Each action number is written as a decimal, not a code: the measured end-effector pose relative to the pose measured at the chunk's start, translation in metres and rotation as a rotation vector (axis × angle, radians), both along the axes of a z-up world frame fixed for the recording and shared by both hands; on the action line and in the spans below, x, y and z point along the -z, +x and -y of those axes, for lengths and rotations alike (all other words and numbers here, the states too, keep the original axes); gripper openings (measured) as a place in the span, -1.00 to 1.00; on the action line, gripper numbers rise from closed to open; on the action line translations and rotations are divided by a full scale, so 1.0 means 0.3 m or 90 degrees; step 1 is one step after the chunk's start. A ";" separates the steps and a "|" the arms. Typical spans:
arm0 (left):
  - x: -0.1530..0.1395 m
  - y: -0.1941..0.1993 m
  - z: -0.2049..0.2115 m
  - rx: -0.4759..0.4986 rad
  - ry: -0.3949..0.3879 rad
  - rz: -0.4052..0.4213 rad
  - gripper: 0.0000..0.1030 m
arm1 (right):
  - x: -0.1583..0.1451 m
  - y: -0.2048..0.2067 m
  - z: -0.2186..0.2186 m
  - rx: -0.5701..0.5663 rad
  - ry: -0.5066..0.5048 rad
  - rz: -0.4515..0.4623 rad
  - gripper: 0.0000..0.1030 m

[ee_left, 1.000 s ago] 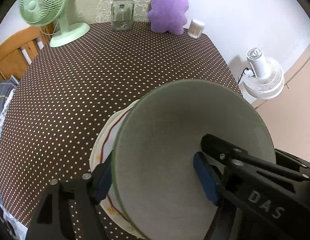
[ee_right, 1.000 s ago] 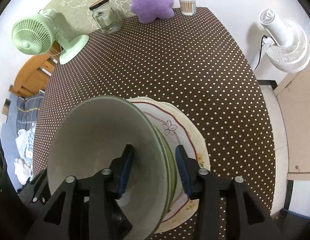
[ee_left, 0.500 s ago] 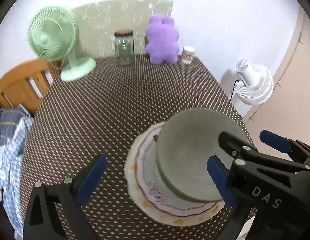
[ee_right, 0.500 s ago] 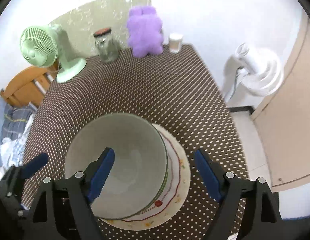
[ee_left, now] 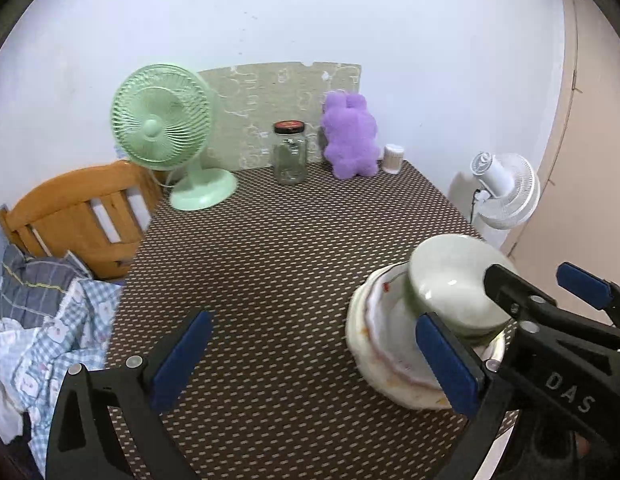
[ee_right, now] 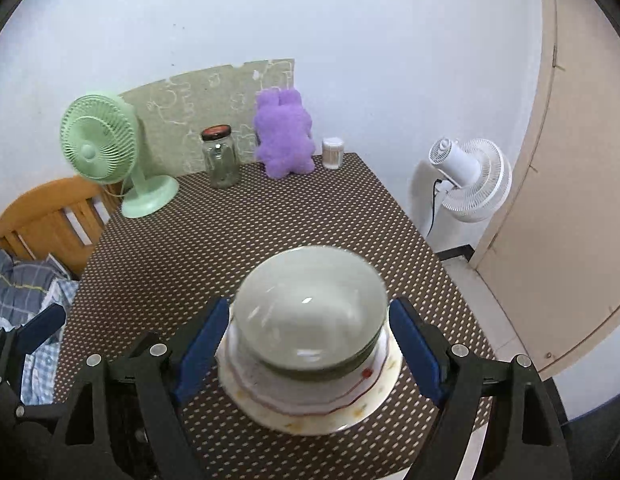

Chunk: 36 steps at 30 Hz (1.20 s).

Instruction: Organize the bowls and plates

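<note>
While both grippers gape wide and hold nothing, bowl [ee_right: 308, 312] sits nested on plates [ee_right: 310, 404] at table's [ee_left: 270, 264] near right edge, right gripper [ee_right: 308, 350] straddling it — left gripper [ee_left: 310, 356] over bare cloth, its view alone showing the right gripper's side.

The bowl [ee_right: 310, 312] sits on stacked plates [ee_right: 310, 404] at lower centre of the table [ee_right: 270, 224]. Along the far edge stand a fan [ee_right: 100, 148], jar [ee_right: 220, 156] and plush toy [ee_right: 284, 136], left to right.
</note>
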<state>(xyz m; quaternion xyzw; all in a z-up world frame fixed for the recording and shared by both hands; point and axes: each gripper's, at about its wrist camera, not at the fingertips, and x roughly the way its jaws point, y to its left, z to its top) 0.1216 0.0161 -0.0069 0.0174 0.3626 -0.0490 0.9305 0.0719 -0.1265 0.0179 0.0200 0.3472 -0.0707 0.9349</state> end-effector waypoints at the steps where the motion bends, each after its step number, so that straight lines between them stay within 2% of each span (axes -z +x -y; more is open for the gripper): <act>1: 0.001 -0.017 -0.020 -0.006 0.005 0.009 0.99 | 0.004 -0.012 -0.012 -0.002 0.003 0.003 0.64; 7: 0.028 -0.089 -0.097 -0.025 0.014 0.035 0.99 | 0.020 -0.083 -0.090 -0.033 -0.017 0.046 0.64; 14: 0.080 -0.161 -0.130 -0.047 0.022 0.064 0.99 | 0.075 -0.144 -0.101 -0.051 -0.013 0.082 0.64; 21: 0.128 -0.244 -0.147 -0.060 0.017 0.067 0.99 | 0.139 -0.227 -0.096 -0.061 -0.008 0.082 0.64; 29: 0.134 -0.311 -0.166 -0.073 -0.004 0.072 0.99 | 0.178 -0.309 -0.091 -0.063 -0.010 0.080 0.64; 36: 0.118 -0.344 -0.155 -0.068 -0.010 0.077 0.99 | 0.165 -0.334 -0.096 -0.072 -0.009 0.082 0.64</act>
